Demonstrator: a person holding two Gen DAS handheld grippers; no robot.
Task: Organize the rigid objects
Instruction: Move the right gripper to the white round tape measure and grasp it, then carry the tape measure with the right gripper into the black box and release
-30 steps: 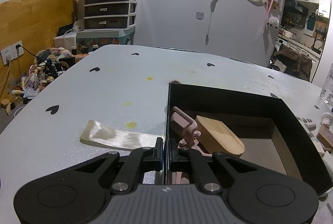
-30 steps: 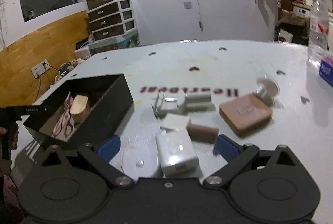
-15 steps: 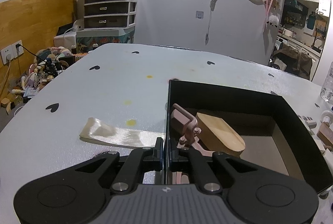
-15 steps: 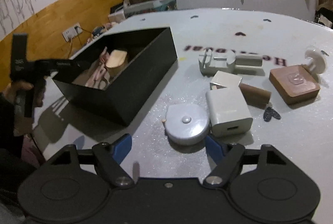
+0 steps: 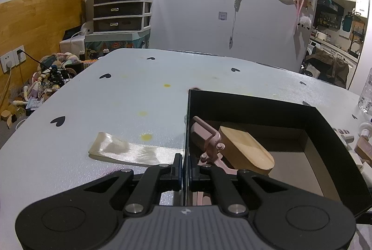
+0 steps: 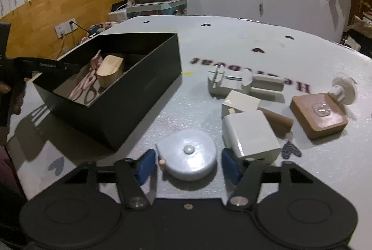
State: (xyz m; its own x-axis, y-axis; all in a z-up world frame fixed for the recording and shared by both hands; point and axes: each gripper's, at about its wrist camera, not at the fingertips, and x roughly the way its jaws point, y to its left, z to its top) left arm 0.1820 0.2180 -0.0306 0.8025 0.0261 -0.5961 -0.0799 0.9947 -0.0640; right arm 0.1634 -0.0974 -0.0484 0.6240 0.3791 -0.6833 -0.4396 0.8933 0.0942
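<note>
Two grippers at work: left gripper (image 5: 185, 165) clamped on the near wall of the black box (image 5: 330, 133); right gripper (image 6: 186, 165) with jaws just closing around the round tape measure (image 6: 188, 154) on the worktop (image 6: 232, 45), pads not yet touching. Risk: right pad sits just beside the white charger (image 6: 251, 133) and may nudge it, or the smooth disc may squirt forward.

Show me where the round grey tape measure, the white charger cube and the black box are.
round grey tape measure (image 6: 189, 154), right wrist view, top face.
white charger cube (image 6: 250, 131), right wrist view, top face.
black box (image 6: 139, 96), right wrist view, outer side wall.
</note>
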